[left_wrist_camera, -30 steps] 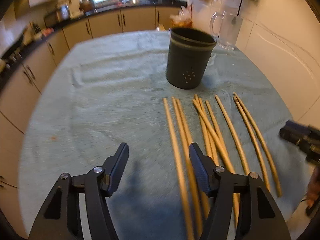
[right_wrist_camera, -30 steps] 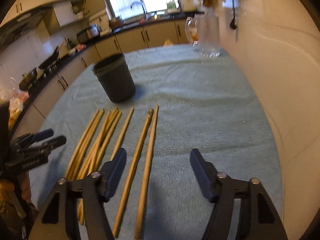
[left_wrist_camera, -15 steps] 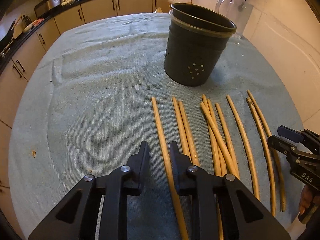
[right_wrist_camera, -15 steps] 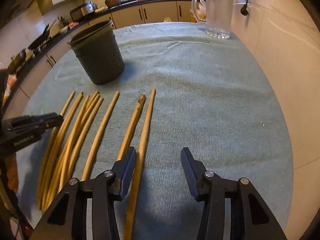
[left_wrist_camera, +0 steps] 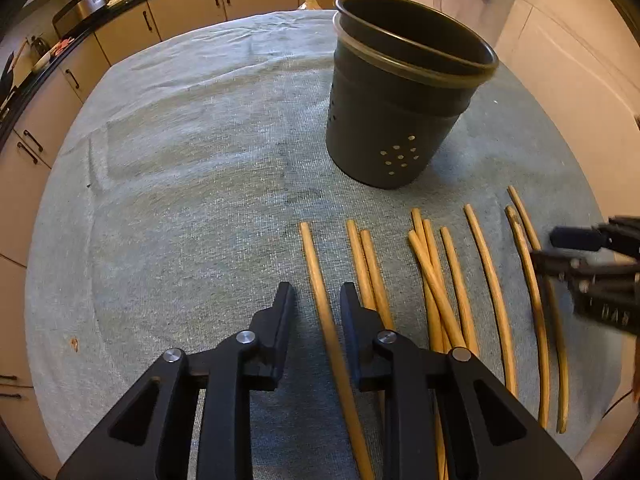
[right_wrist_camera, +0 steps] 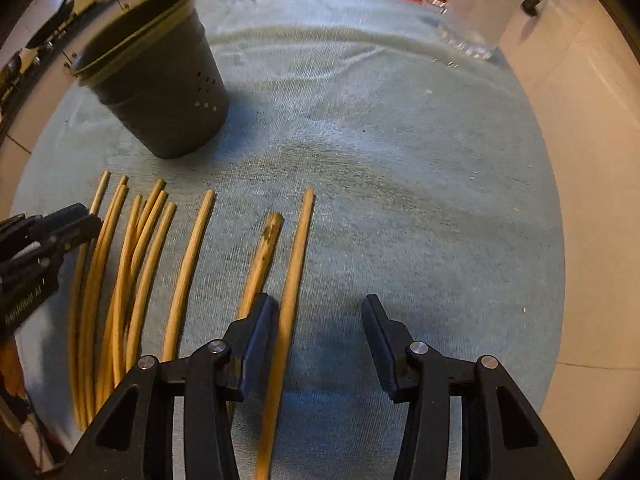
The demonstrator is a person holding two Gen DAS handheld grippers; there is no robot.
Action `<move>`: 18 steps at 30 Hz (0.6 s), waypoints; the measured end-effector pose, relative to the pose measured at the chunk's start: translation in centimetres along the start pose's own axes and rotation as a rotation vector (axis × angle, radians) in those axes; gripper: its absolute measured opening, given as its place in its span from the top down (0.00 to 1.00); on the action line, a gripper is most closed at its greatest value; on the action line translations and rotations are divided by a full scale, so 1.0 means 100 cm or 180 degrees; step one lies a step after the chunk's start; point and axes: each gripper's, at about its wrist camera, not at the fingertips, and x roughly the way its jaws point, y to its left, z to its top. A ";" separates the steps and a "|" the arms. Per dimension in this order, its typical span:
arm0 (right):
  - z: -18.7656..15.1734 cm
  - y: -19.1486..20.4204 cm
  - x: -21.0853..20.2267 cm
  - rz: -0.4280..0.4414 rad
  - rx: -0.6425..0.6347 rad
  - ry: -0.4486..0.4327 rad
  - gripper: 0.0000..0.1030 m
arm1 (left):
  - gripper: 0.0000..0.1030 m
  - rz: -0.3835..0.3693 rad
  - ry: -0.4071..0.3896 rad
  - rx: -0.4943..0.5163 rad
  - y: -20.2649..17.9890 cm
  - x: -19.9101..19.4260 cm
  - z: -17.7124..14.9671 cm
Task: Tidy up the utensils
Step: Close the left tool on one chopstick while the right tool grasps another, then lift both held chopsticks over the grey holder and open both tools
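Several wooden chopsticks lie side by side on a blue-grey cloth. A dark grey perforated holder (left_wrist_camera: 404, 96) stands upright behind them, also in the right wrist view (right_wrist_camera: 160, 80). My left gripper (left_wrist_camera: 316, 300) is low over the cloth with its jaws narrowly apart around the leftmost chopstick (left_wrist_camera: 320, 292), not clamped on it. My right gripper (right_wrist_camera: 318, 312) is open, with the rightmost chopstick (right_wrist_camera: 294, 272) between its fingers next to the left finger. Each gripper shows in the other's view: the right one (left_wrist_camera: 592, 264) and the left one (right_wrist_camera: 36, 240).
A clear glass jug (right_wrist_camera: 476, 4) stands at the far right of the cloth (left_wrist_camera: 192, 184), near the tiled wall. Kitchen cabinets and a counter run behind the table. The table edge curves close on the right and near sides.
Both grippers came down and forward onto the chopsticks. The left jaws narrowed around the leftmost stick; the right jaws narrowed some and now straddle the rightmost stick.
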 end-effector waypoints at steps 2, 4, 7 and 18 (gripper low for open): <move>0.005 -0.002 0.000 -0.0008 0.0030 0.0007 0.90 | 0.94 -0.0079 -0.0033 -0.0048 0.000 -0.003 -0.004; 0.007 -0.010 -0.002 0.0106 0.0167 -0.0045 0.93 | 0.94 -0.0066 -0.0174 -0.0046 0.000 -0.013 -0.010; -0.002 -0.017 -0.012 0.0255 0.0253 -0.0270 0.93 | 0.94 -0.0110 -0.0436 -0.0026 0.000 -0.040 -0.018; -0.069 -0.027 -0.100 0.0468 0.0276 -0.1295 0.93 | 0.94 -0.0131 -0.1288 -0.0070 -0.013 -0.153 -0.062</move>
